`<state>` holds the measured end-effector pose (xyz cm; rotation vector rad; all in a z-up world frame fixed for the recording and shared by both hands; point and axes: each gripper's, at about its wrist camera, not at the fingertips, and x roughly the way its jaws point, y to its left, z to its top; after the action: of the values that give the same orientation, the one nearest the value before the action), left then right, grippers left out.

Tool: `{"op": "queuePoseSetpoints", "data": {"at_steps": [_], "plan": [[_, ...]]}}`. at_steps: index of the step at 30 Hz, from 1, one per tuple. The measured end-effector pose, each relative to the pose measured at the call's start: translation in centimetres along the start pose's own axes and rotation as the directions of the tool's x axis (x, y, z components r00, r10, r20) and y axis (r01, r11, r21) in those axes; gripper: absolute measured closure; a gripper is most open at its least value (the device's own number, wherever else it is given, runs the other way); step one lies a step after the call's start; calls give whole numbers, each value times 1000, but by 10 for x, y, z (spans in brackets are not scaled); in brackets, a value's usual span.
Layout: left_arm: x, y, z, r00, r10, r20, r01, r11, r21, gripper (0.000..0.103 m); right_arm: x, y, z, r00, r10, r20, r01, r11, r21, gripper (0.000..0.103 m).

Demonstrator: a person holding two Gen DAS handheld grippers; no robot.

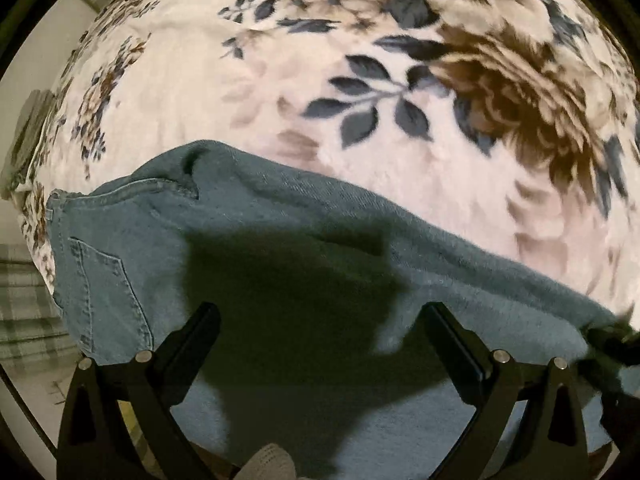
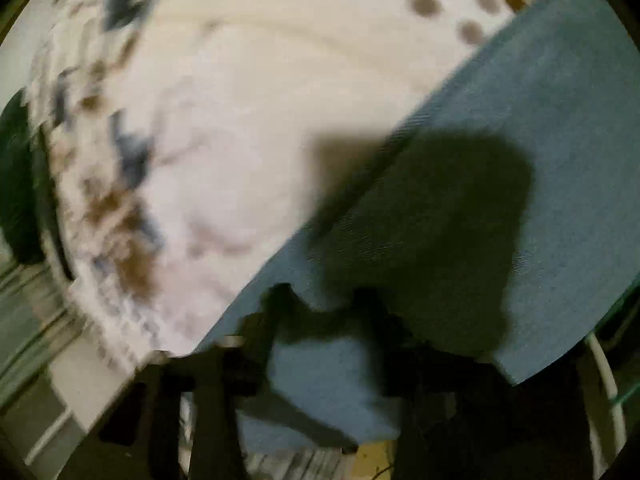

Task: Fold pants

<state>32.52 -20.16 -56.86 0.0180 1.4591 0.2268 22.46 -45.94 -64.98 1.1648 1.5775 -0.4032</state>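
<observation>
The jeans [image 1: 280,240] lie on the floral blanket [image 1: 240,80]. The left gripper [image 1: 320,316] hangs above them, fingers wide apart; the right gripper [image 2: 324,300] is blurred, its state unclear.

1. The pants [image 1: 248,240] are faded blue-grey denim with stitching in a matching tone; a dark shadow covers their lower middle in the left wrist view.
2. The blanket [image 1: 224,92] is cream-white, printed with slate-blue leaves at about 1 o'clock from the pants and large brown-and-tan flowers toward 2 o'clock.
3. In the right wrist view, the blanket shows a row of grey-brown dots [image 2: 424,4] at 12 o'clock, blurred.
4. The left hand-held gripper [image 1: 320,344] is black with silver pins.
5. The right hand-held gripper [image 2: 324,312] is black and blurred.
6. A grey-green plaid surface [image 1: 24,312] sits at 9 o'clock.
</observation>
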Motion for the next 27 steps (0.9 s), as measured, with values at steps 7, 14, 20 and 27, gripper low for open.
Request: {"op": "queuePoseSetpoints", "data": {"at_steps": [7,14,20,27], "plan": [[-32,19,-34,999,-31,14,31,1000,-3,0,-51,18,-29,974,46,222,-3,981,-192,103],[2,25,-36,999,-38,14,38,999,-11,0,-64,0,-9,979,109,171,-52,949,-310,95],[0,25,-49,998,-60,24,59,998,30,0,-107,-129,-16,951,141,275,-90,978,-189,45],[-1,-19,-119,992,-115,-49,120,987,105,0,-124,-279,11,894,172,413,-206,978,39,45]]}}
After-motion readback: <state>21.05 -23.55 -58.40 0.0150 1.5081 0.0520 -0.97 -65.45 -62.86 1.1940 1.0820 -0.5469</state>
